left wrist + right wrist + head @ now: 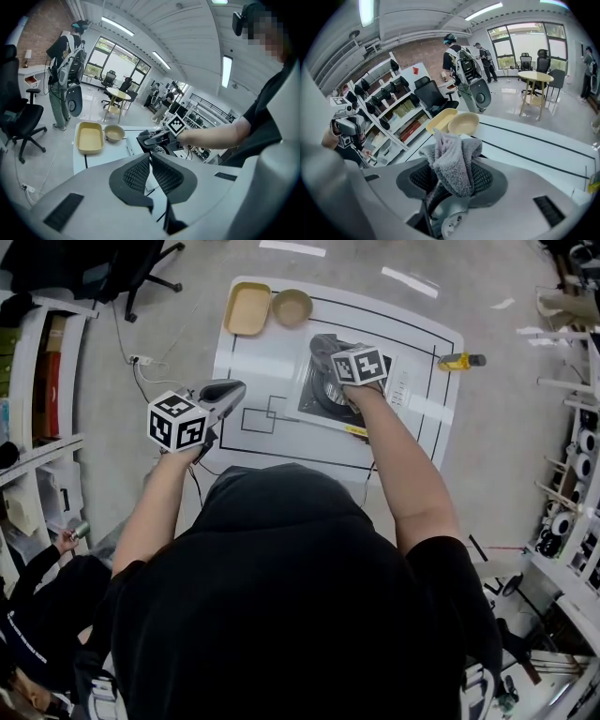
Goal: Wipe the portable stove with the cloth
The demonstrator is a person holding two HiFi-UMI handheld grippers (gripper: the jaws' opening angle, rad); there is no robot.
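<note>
Mostly hidden stove (321,390) beneath right tongs (451,180) clamped on cloth (452,161), left tongs (151,171) together, empty.

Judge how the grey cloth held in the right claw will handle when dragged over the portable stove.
Probably floppy: the cloth bunches and folds over itself in the shut right claw. Likely light: its free end stands up above the claw without drooping. Its fuzzy pile should grip rather than slide, so it may crumple on the portable stove.
</note>
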